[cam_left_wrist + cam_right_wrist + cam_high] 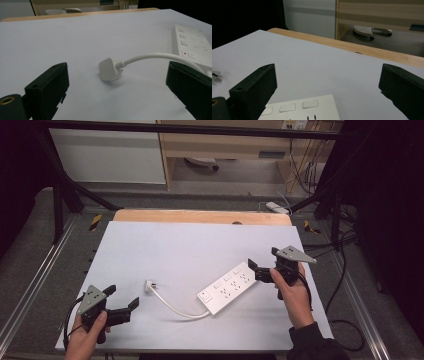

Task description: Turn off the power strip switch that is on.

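Note:
A white power strip (227,289) lies at an angle on the white table top (175,245), right of centre. Its white cord (175,307) curves left to a white plug (149,285) lying loose on the surface. My right gripper (262,260) hovers at the strip's far right end, open, with nothing between its jaws; the strip's end (299,110) sits just below them in the right gripper view. My left gripper (122,297) rests near the front left edge, open and pointing at the plug (108,69), which lies a short way ahead of the jaws with the strip (192,47) beyond.
A wooden table edge (200,216) runs along the far side of the white surface. Black frame posts (57,205) stand at the back corners. Loose cables (345,320) trail on the floor to the right. A white device (364,30) sits on the floor beyond the table.

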